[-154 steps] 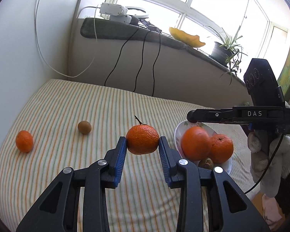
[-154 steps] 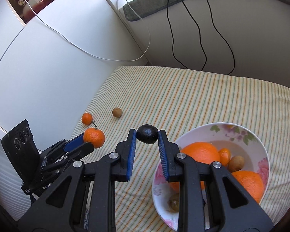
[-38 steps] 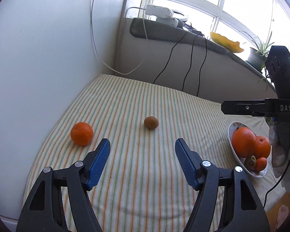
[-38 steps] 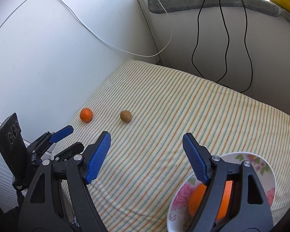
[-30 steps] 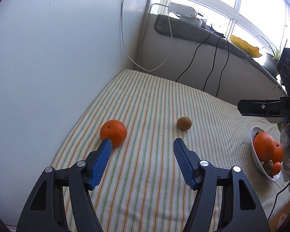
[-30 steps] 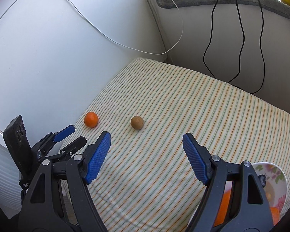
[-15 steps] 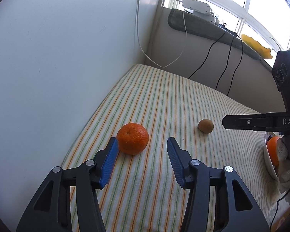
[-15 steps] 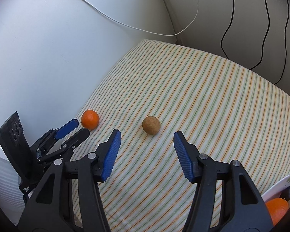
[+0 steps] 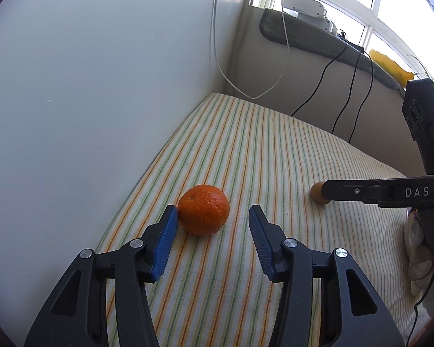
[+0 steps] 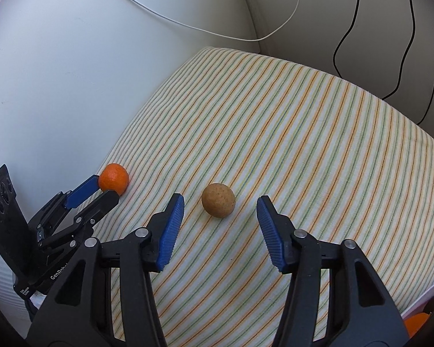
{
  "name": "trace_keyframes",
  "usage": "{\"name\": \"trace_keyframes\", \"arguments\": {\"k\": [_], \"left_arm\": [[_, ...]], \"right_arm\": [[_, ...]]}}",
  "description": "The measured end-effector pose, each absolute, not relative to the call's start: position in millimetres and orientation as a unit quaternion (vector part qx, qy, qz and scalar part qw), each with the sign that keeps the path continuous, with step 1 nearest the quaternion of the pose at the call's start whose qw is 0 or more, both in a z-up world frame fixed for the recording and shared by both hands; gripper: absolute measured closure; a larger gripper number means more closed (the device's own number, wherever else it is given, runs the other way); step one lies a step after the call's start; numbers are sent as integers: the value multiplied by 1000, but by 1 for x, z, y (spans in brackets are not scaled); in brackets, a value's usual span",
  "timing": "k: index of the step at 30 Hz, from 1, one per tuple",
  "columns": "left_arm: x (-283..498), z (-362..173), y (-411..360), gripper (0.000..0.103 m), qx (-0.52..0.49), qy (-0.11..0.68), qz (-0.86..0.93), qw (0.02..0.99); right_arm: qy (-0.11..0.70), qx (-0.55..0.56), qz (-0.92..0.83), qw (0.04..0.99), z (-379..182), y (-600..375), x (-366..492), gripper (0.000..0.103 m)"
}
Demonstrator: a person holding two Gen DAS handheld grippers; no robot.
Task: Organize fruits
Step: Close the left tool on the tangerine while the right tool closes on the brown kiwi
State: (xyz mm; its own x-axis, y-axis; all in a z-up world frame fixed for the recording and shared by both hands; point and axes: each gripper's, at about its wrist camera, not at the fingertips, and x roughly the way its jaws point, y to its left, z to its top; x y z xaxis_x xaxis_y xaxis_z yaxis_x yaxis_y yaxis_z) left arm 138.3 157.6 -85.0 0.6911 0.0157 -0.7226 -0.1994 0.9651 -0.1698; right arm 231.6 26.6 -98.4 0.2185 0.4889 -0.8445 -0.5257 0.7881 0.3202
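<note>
The left gripper [image 9: 212, 221] was wide open and low over the striped cloth [image 9: 275, 150]. A mandarin [image 9: 204, 210] sat on the cloth between its two blue pads [image 9: 165, 243]. The left pad was right against the mandarin. The right pad was a bit away from it. The mandarin was close to the white wall [image 9: 86, 86], near the edge of the cloth.

The right gripper [image 10: 220, 206] was wide open too, with nothing in it. A small brown round fruit [image 10: 218, 200] lay on the cloth just in front of the gap between its pads. It was a little nearer the left pad, and neither pad touched it.

In the right wrist view, the left gripper [image 10: 108, 186] showed at the far left, with the mandarin [image 10: 113, 179] at its tips. In the left wrist view, one black finger of the right gripper [image 9: 361, 192] reached in from the right, and its tip hid part of the brown fruit [image 9: 318, 193].

Black cables [image 9: 358, 86] and a white cable [image 9: 283, 43] hung down the wall behind the cloth. An orange fruit [image 10: 415, 325] peeked in at the bottom right corner of the right wrist view.
</note>
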Motion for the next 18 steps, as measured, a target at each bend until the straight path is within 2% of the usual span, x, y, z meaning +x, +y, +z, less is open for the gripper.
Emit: {"name": "trace_keyframes", "arguments": {"k": [2, 6, 10, 18], "left_arm": [[138, -86, 159, 53, -118, 389, 62, 912], [139, -88, 160, 53, -118, 392, 61, 910], [144, -90, 160, 65, -118, 397, 57, 909], [144, -90, 160, 66, -118, 393, 57, 910]], "right_arm": [[534, -21, 326, 780, -100, 29, 231, 53], [537, -26, 325, 778, -103, 32, 233, 56], [540, -23, 323, 777, -107, 35, 237, 59], [539, -30, 320, 779, -108, 35, 237, 65]]}}
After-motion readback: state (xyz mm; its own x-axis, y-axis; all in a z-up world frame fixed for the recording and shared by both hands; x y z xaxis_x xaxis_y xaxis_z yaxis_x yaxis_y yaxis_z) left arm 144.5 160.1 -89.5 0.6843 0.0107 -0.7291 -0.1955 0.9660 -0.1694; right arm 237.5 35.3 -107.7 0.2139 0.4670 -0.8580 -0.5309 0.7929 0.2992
